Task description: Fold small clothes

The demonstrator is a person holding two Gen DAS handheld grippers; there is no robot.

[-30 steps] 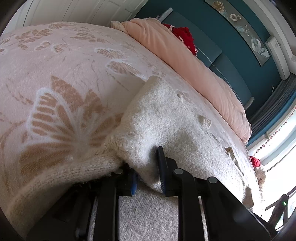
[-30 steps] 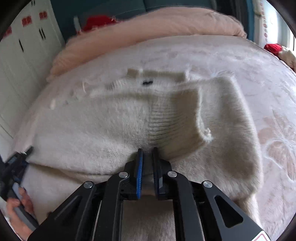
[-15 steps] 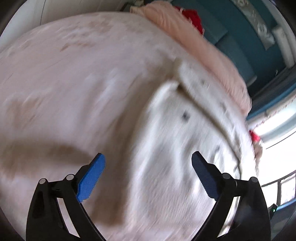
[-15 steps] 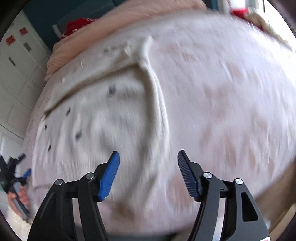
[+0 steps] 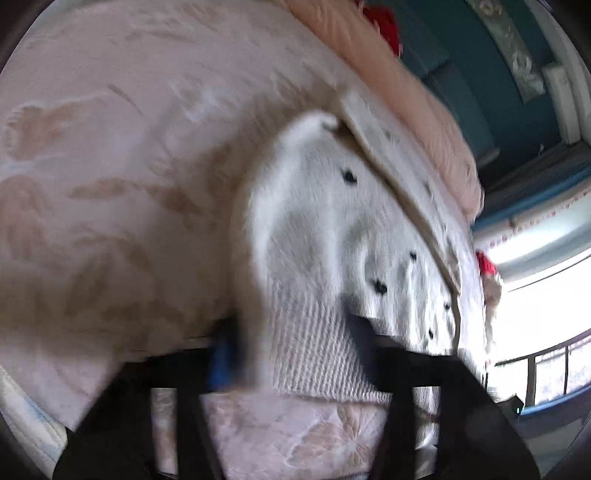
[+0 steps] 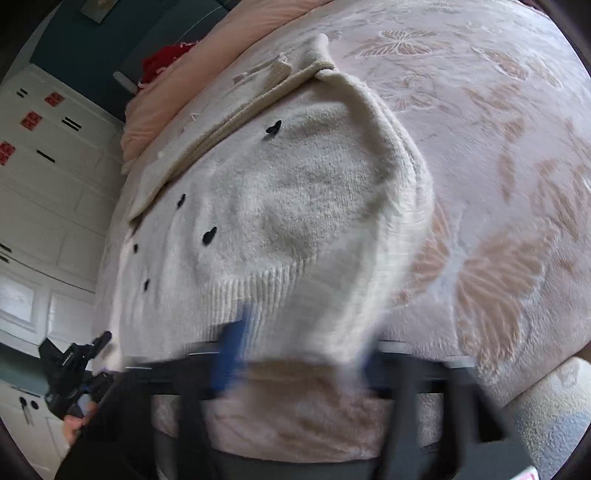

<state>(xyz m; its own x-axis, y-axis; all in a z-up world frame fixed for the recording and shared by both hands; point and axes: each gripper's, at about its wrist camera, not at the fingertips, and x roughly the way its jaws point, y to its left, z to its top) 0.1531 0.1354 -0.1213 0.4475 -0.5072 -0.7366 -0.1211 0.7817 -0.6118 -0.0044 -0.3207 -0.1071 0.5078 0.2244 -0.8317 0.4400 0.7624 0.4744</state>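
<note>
Left wrist view was motion-blurred: pink butterfly-print blanket (image 5: pixel 110 177) filled the left side, with the white knit sweater (image 5: pixel 325 229) lying on it centre-right, small black buttons dotted across the knit. A beige folded piece (image 5: pixel 399 170) lay along the sweater's far edge, and a peach duvet (image 5: pixel 406 96) was bunched beyond that against the teal wall (image 5: pixel 476 74); a red item (image 5: pixel 384 22) sat at the head end, bright window at far right. Left gripper (image 5: pixel 291 354) had its jaws apart, straddling the sweater's ribbed hem (image 5: pixel 314 350), and the hem covered part of the blue pad; whether the pads touched the cloth was unclear from the blur. Right wrist view was sharper: white wardrobe doors (image 6: pixel 48 177) at left, and the left gripper showed as a black shape low left. The sweater sat in the middle with one side folded over into a raised flap. Right gripper (image 6: pixel 295 350) had its jaws apart around the draped hem, blurred, grip unclear. Butterfly blanket ran off to the right.
</note>
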